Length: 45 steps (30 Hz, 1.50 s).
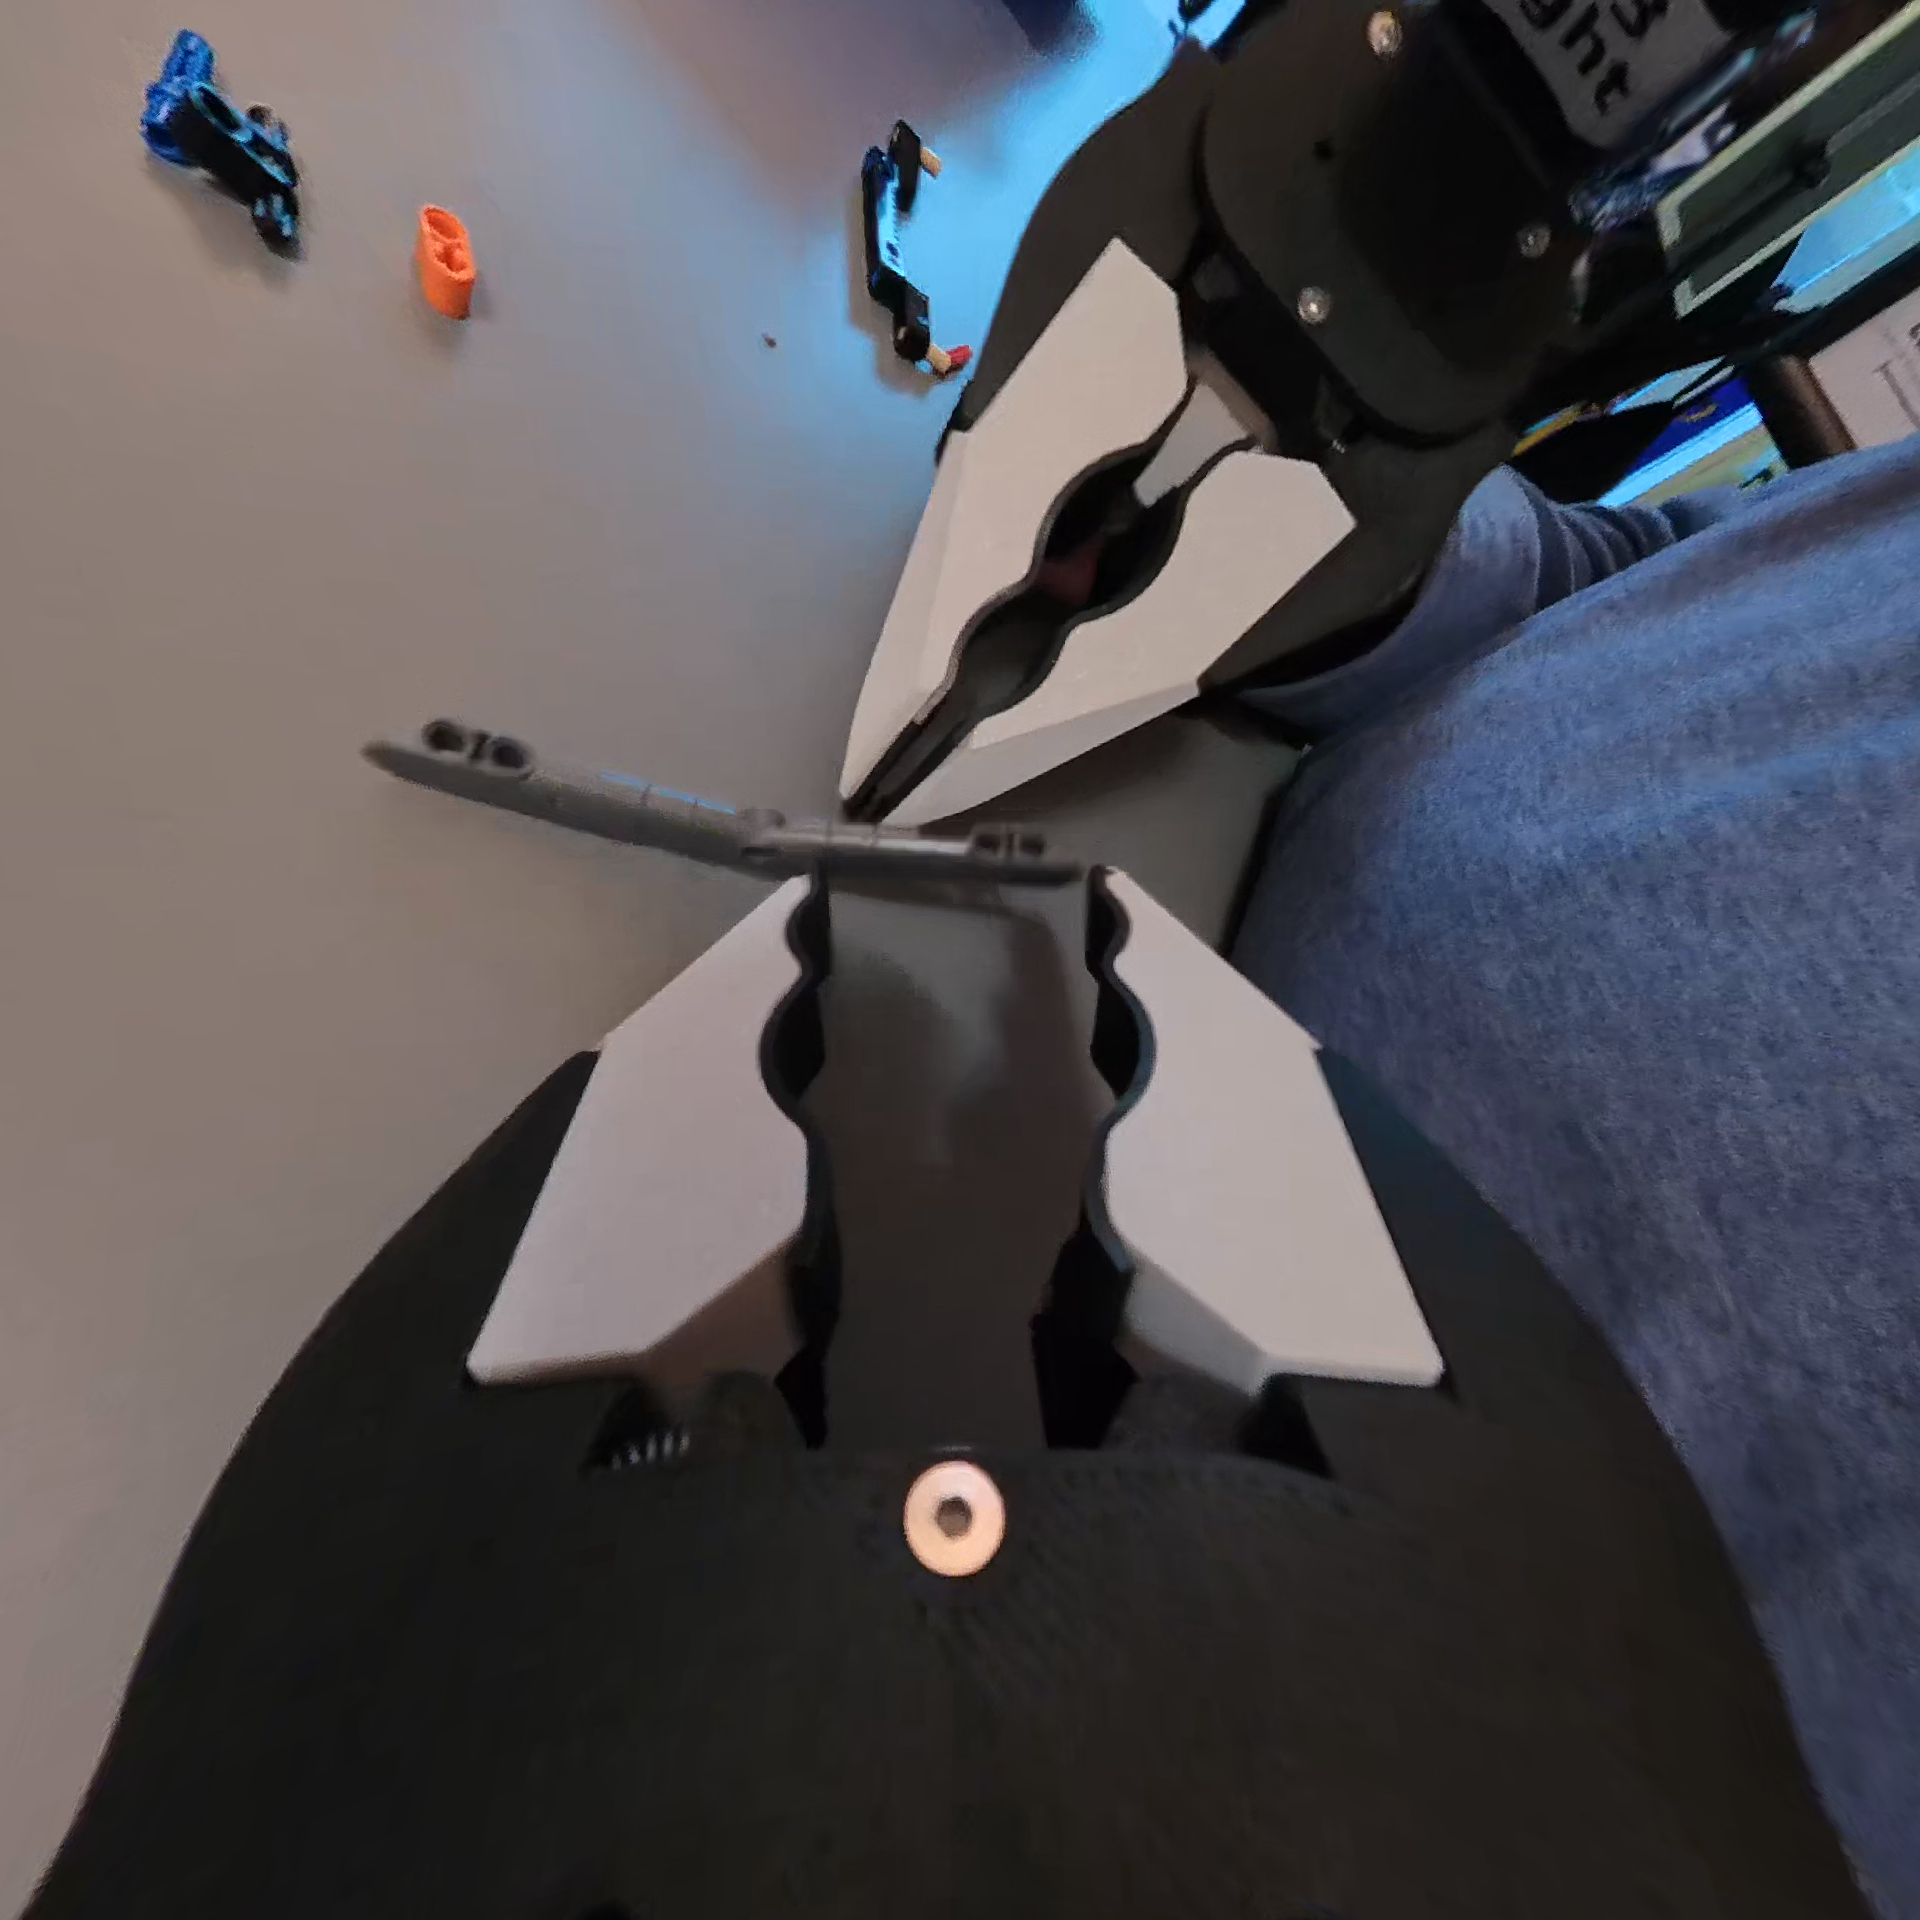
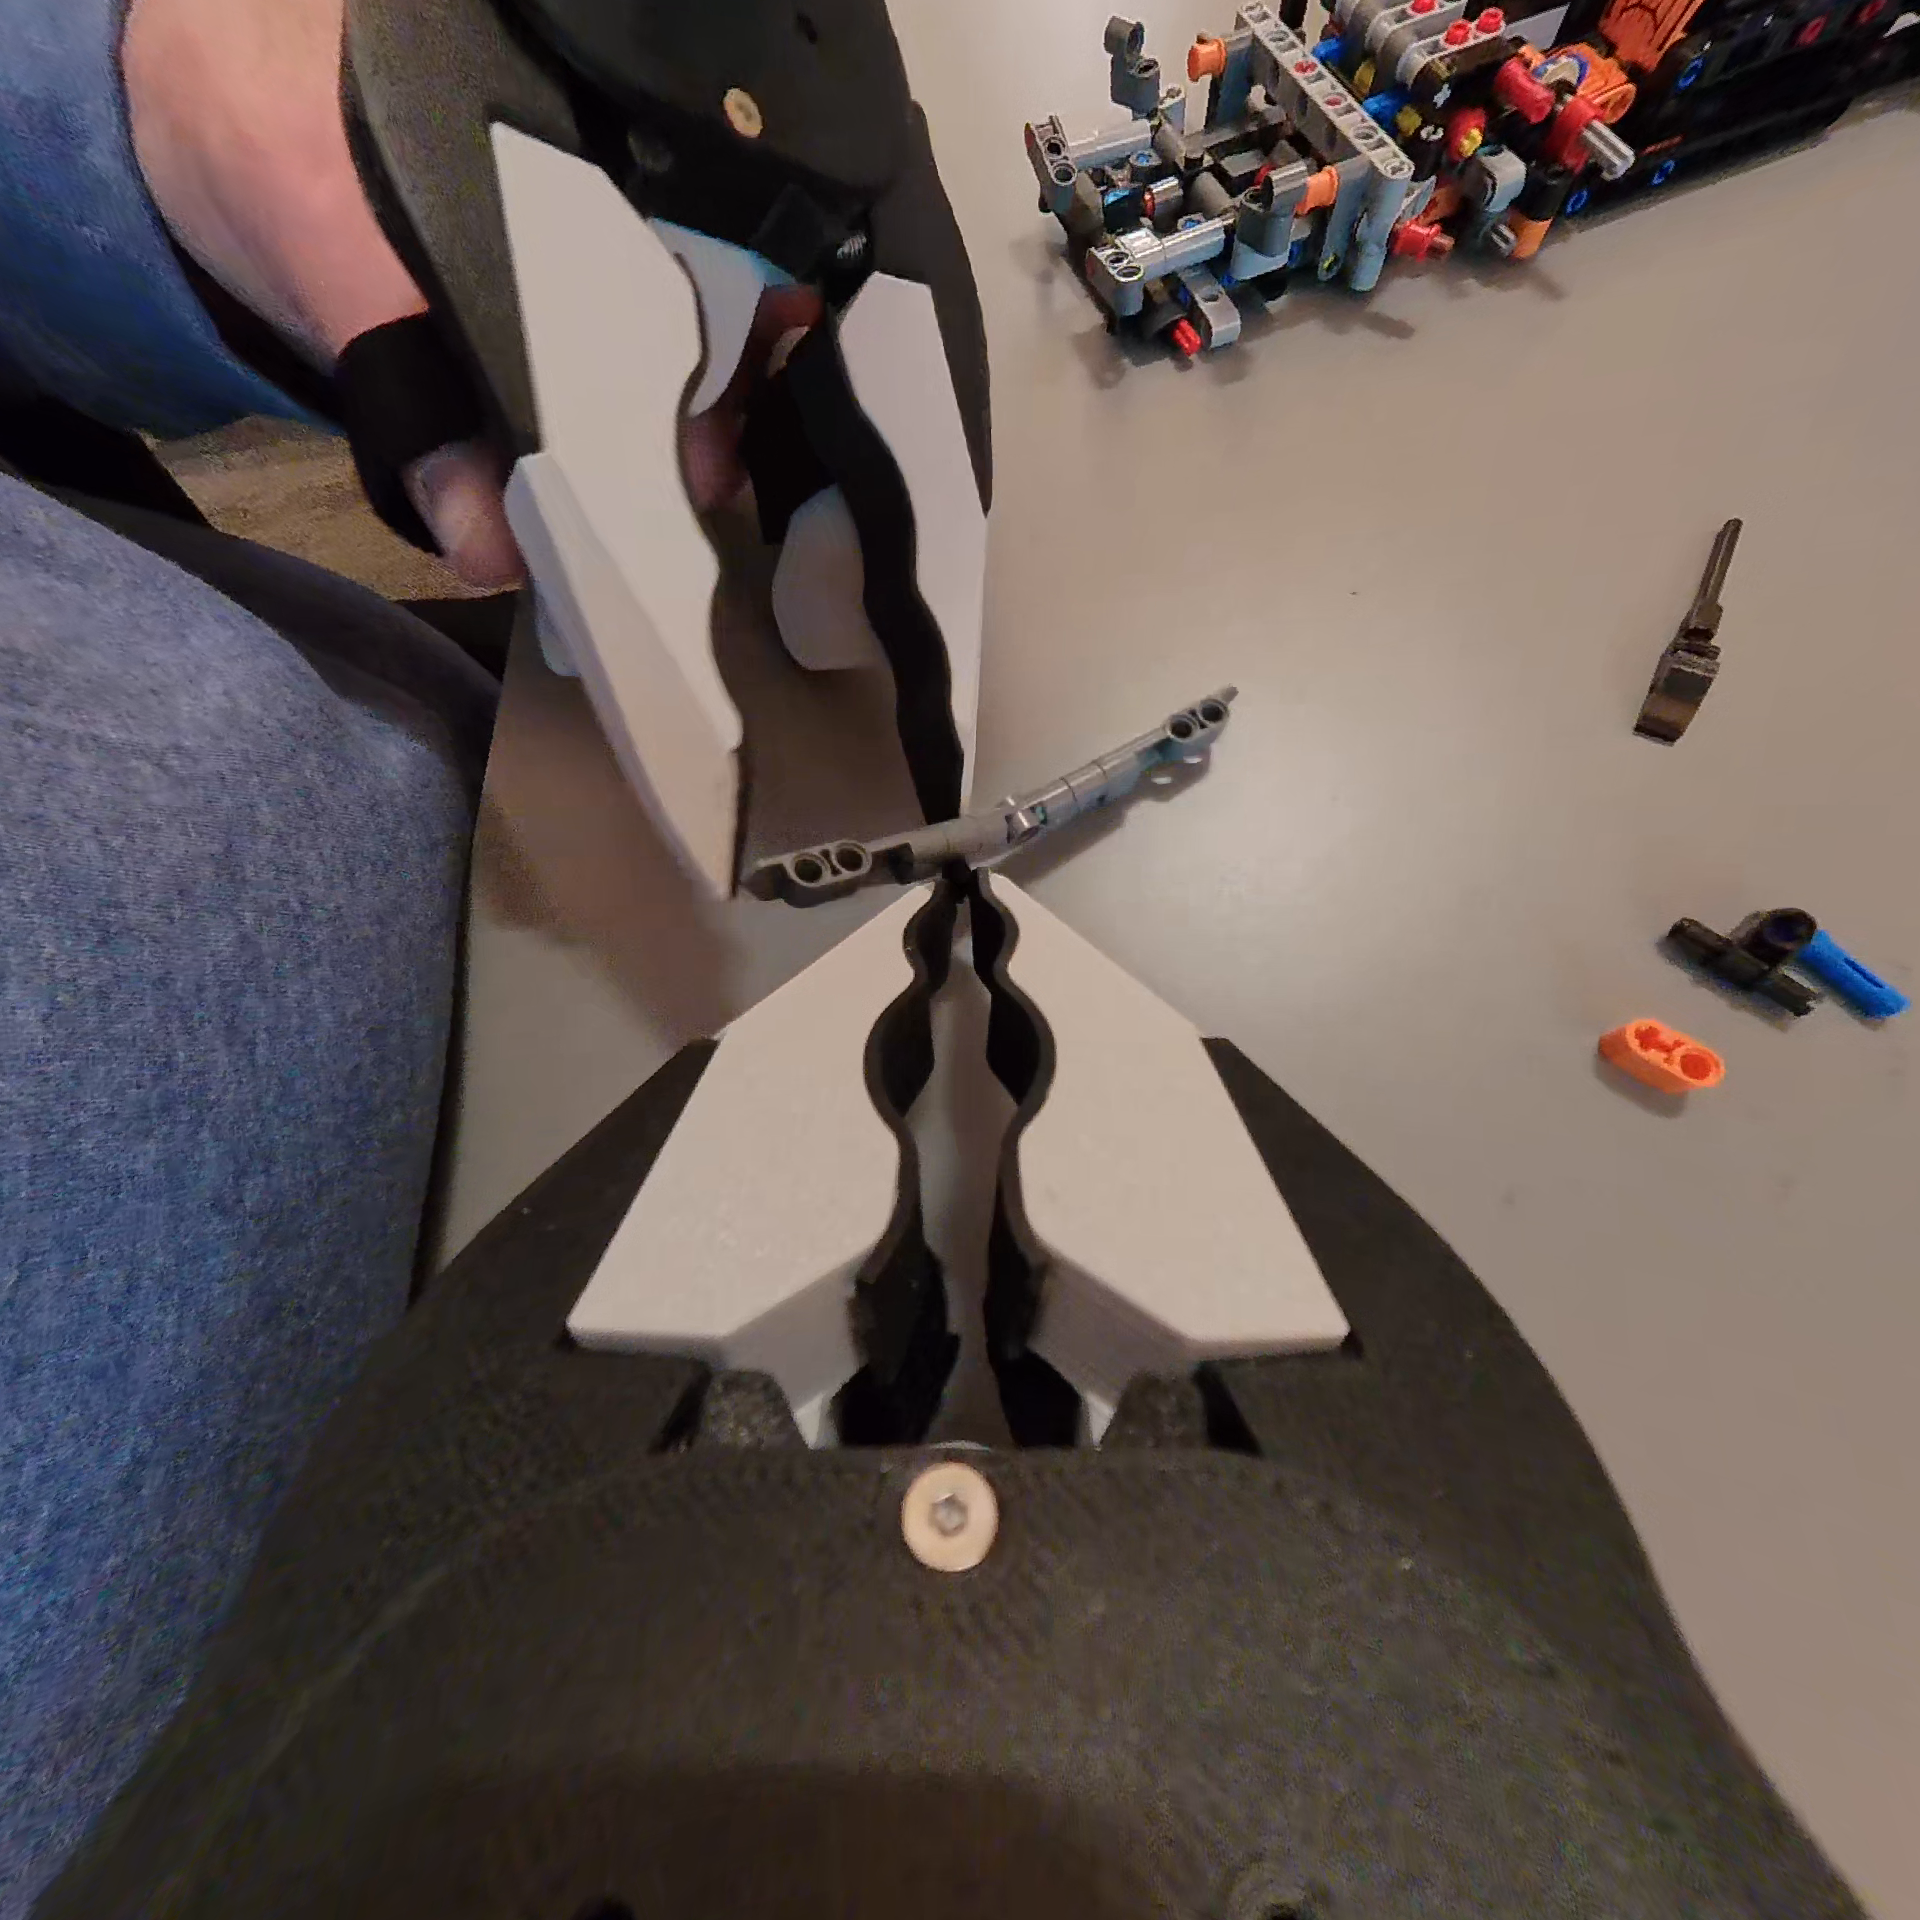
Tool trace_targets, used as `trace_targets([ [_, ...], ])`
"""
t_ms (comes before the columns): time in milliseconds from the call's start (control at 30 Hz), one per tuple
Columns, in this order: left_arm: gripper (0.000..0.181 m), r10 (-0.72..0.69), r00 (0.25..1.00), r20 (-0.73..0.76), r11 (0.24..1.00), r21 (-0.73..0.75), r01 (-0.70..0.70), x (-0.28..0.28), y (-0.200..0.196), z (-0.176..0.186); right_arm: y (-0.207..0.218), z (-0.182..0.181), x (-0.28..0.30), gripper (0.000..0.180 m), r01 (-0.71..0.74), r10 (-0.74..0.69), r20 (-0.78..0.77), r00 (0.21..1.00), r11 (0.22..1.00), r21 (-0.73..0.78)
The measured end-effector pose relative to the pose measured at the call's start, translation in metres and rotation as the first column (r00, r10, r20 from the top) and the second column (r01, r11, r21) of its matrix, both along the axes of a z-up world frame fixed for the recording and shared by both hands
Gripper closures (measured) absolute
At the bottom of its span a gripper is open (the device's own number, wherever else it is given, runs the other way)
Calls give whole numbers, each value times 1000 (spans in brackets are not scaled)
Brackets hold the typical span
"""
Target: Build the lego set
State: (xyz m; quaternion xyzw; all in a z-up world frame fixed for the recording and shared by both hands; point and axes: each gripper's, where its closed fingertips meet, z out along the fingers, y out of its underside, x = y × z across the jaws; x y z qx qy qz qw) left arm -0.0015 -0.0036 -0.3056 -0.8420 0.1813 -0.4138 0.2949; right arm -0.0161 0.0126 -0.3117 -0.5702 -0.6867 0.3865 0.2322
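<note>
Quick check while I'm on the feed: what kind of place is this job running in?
Probably an indoor hobby or lab desk, not a factory. A plain grey table carries a half-built brick model and loose pieces such as an orange connector. Someone in jeans sits at its edge.

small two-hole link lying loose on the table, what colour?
Orange. The two-hole link shows best in the right wrist view, near the blue-and-black piece.

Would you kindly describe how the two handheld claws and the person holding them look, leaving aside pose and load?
Both the left claw and the right claw have matte black textured bodies, each with a silver screw at the centre. Their fingers are pale grey angular wedges with wavy black inner edges. The right claw's housing carries a white label. The person wears blue denim and a black strap across the hand.
</note>
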Motion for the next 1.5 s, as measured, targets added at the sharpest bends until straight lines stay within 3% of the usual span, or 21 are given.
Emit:
trace_targets([
  [100,120,-7,998,-63,999,44,9,5,0,-2,-1,0,-2,178,3,-3,1,1000,1000,2],
  [200,119,14,992,-126,998,67,-6,6,2,-6,-2,-1,-4,178,2,-2,9,1000,1000,1],
  [267,132,44,980,-196,995,93,-26,1,5,-12,-2,-2,-4,178,3,-3,15,1000,1000,3],
  [467,159,93,970,-225,991,116,-68,-9,8,-15,-3,-1,-4,178,6,-5,11,1000,1000,-5],
  [633,173,111,953,-283,985,161,-67,-15,9,-16,-5,0,-4,178,-5,5,8,1000,1000,-22],
  [933,176,-2,909,-417,976,196,92,-8,6,-22,9,31,2,180,13,-15,-65,998,999,-31],
  [1200,176,-12,896,-444,967,223,124,-3,10,-24,19,-7,3,179,51,-52,36,998,998,22],
  [1500,171,-8,908,-418,968,224,112,-6,6,-23,19,-17,3,179,48,-58,57,997,985,163],
])
